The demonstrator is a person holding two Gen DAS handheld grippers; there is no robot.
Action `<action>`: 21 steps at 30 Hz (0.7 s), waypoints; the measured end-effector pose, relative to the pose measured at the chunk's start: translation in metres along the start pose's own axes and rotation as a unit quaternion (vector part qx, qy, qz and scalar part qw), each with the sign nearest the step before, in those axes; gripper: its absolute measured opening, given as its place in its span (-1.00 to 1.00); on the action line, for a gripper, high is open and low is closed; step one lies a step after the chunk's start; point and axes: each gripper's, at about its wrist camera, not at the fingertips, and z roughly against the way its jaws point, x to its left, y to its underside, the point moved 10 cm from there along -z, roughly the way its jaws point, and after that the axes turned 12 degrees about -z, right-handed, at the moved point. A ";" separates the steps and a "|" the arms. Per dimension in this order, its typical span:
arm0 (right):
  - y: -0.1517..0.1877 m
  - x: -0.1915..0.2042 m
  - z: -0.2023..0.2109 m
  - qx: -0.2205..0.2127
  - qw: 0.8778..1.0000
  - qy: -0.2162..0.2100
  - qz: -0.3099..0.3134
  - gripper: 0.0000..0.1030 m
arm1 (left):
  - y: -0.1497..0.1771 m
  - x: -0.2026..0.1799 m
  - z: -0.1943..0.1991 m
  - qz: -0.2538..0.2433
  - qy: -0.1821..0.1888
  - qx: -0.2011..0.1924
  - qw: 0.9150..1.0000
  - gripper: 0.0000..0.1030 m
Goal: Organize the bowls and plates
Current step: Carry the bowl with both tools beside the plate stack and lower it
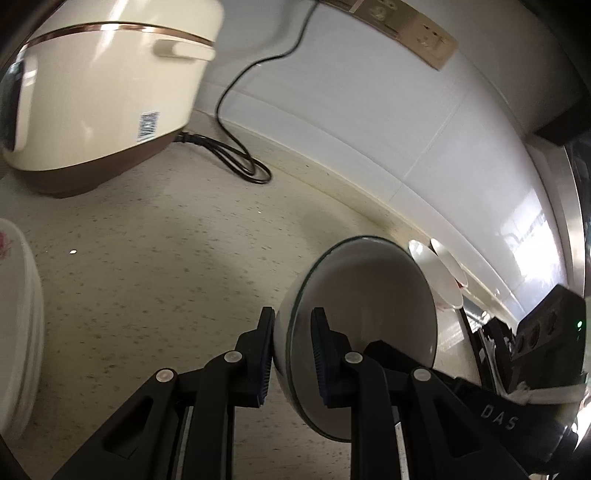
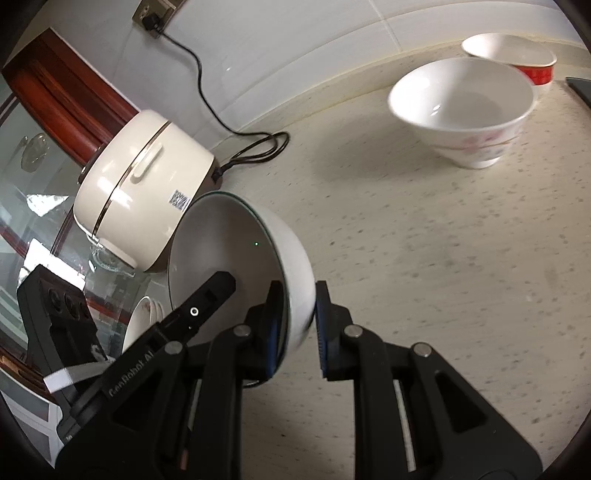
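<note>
A white bowl with a dark green rim (image 1: 373, 314) is held on its side above the speckled counter, its wall pinched by both grippers. My left gripper (image 1: 291, 354) is shut on its rim, one finger inside and one outside. In the right wrist view the same bowl (image 2: 236, 266) is clamped by my right gripper (image 2: 297, 328) at the opposite rim; the left gripper's finger (image 2: 207, 295) reaches into the bowl. Two white bowls (image 2: 465, 107) with pink flowers stand stacked at the far right, and a red-banded bowl (image 2: 513, 55) stands behind them. A stack of white plates (image 1: 18, 314) lies at the left edge.
A cream rice cooker (image 1: 107, 85) stands on the counter by the tiled wall, its black cord (image 1: 236, 155) coiled beside it and running up to a wall socket (image 2: 151, 18). A glass cabinet and wood frame (image 2: 44, 155) lie left of the counter.
</note>
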 end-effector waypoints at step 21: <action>0.056 0.033 -0.020 0.070 0.997 -0.023 0.030 -0.58 | 0.031 0.046 0.034 0.010 -0.020 0.028 0.999 -0.60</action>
